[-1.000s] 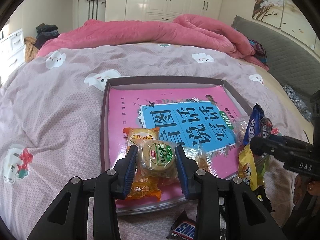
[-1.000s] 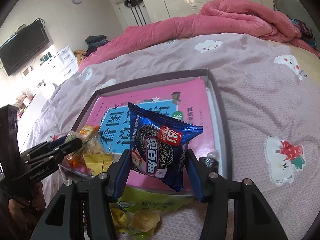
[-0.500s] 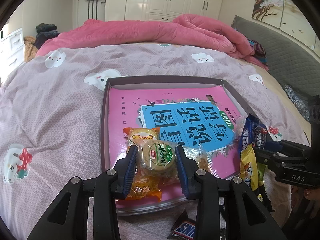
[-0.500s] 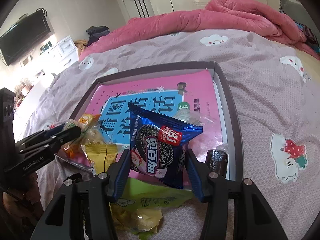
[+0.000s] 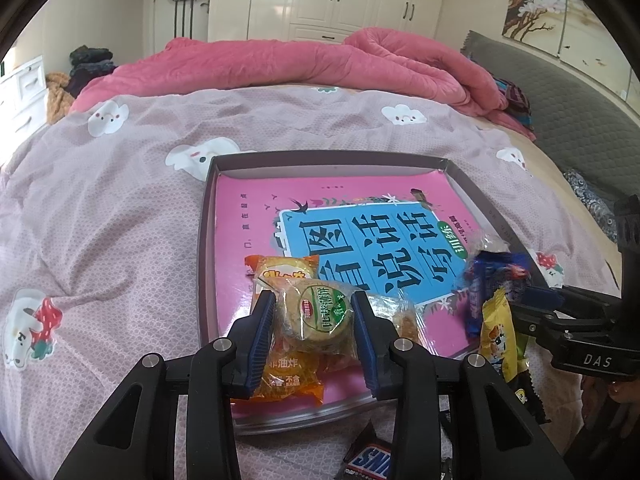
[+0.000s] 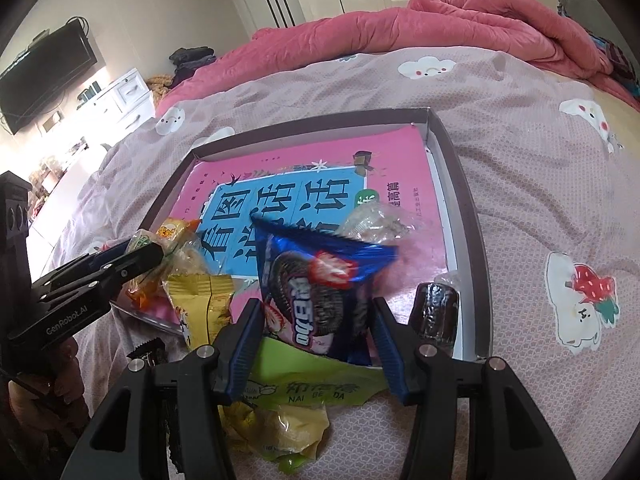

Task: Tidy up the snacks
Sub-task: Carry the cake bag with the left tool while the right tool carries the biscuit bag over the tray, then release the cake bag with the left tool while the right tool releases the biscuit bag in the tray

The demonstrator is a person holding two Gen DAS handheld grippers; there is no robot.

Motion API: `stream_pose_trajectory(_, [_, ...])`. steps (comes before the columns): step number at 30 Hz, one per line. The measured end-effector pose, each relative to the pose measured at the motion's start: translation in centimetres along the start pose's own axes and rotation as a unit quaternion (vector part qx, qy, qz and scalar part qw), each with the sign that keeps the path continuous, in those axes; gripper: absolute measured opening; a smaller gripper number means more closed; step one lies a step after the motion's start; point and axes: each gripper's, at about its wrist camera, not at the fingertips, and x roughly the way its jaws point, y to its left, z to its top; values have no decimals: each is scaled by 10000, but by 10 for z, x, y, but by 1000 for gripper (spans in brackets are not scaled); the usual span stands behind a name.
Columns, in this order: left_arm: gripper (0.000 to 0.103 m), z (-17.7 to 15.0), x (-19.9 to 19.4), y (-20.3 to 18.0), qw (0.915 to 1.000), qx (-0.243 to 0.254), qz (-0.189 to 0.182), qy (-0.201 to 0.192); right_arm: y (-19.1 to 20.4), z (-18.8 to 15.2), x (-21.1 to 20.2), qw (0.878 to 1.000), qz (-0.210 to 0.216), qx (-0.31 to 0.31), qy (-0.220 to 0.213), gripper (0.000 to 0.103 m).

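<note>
Left gripper [image 5: 314, 316]: blue pads pressed on both sides of a round cake in clear wrap [image 5: 318, 316], green label facing up. Held just over the near left corner of the tray [image 5: 206, 216], above an orange snack pack [image 5: 286, 360] lying there.

Right gripper [image 6: 318, 332]: jaws at a middling width, clamped on a blue cookie packet [image 6: 320, 284]. The packet stands nearly upright and is blurred, so it is probably swinging. It hangs over the tray's near right part, beside a dark wrapped roll [image 6: 434, 314] already lying by the right wall. A clear crinkled wrapper [image 6: 374, 220] lies farther in.

Step in hand — judged: both snacks are being carried into the tray, neither yet set down. Next move calls for lowering each onto a bare patch of the pink book cover [image 5: 248, 216] lining the tray floor, then easing the pads apart. The far half is free; the near edge is crowding.

Not yet sorted, on the bed near the tray's front edge: a green bag [image 6: 312, 388], a yellow pouch [image 6: 204, 304], a chocolate bar [image 5: 368, 466].

Surface — a bed with a mauve cover [image 5: 100, 220] printed with clouds and strawberries, soft and likely uneven under the tray. A pink quilt [image 5: 280, 64] is bunched at the far end. Room: white wardrobes [image 5: 332, 0] behind, a wall television [image 6: 44, 76] and white drawers at the left.
</note>
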Motion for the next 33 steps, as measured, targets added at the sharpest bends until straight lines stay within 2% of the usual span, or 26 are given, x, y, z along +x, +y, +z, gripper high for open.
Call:
stream_pose_trajectory(14, [42, 1, 2, 3, 9999, -49, 130, -39, -6, 3, -12, 9995, -64, 131, -287, 55])
stream_pose_trajectory(33, [57, 3, -4, 9, 9997, -143, 195, -58, -9, 4, -20, 9987, -89, 215, -445, 56])
